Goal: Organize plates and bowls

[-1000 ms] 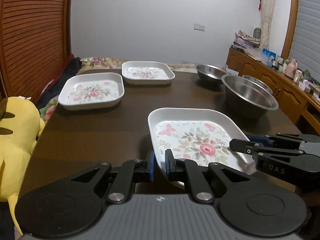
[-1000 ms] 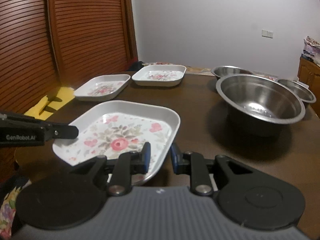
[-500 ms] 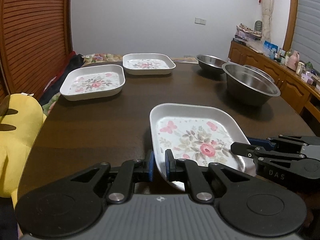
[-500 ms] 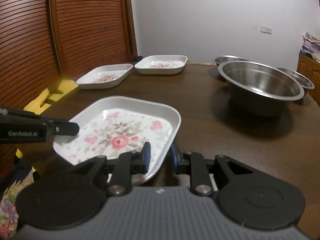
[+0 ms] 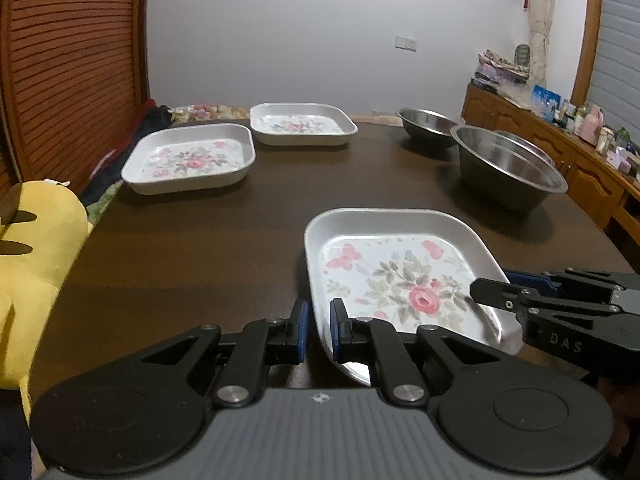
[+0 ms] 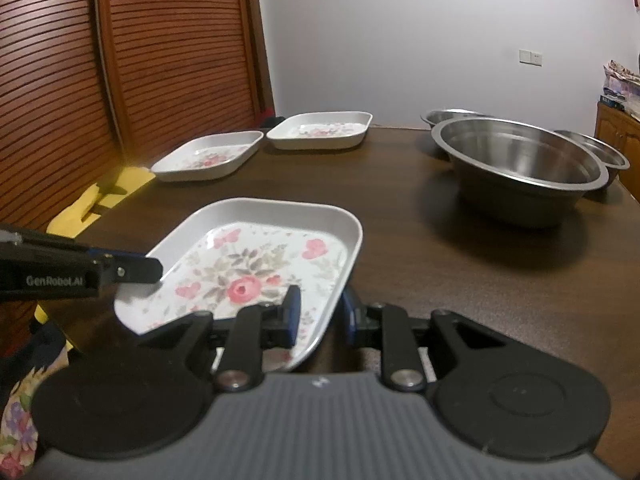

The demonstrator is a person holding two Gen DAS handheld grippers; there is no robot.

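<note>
Left wrist view. The near plate (image 5: 400,280), white with a rose print, is held at its two near corners over the front of the table (image 5: 200,248). The left tongs (image 5: 317,330) are clenched on the plate's near-left rim, one pad outside the wall and one inside. The right tongs (image 5: 496,288) enter from the right side of the plate and meet its near-right rim; whether they grip cannot be told from this view. Two matching plates lie beyond the near plate: the middle plate (image 5: 190,162) to the far left and the far plate (image 5: 302,123) behind that. Three steel bowls (image 5: 508,168) stand to the far right of the near plate.

Right wrist view. The right tongs (image 6: 318,314) are narrowly set and grasp the plate's (image 6: 260,264) near-right rim, one pad inside and one outside. The left tongs (image 6: 154,270) reach the opposite rim from the left. The plate appears to hang slightly off the table (image 6: 440,280).

Step in hand, as judged: carry the near plate to the middle plate (image 6: 208,158) and nest it there. Keep both grips equal and the plate level; line up the corners before lowering, then release both sides together so it does not tip.
</note>
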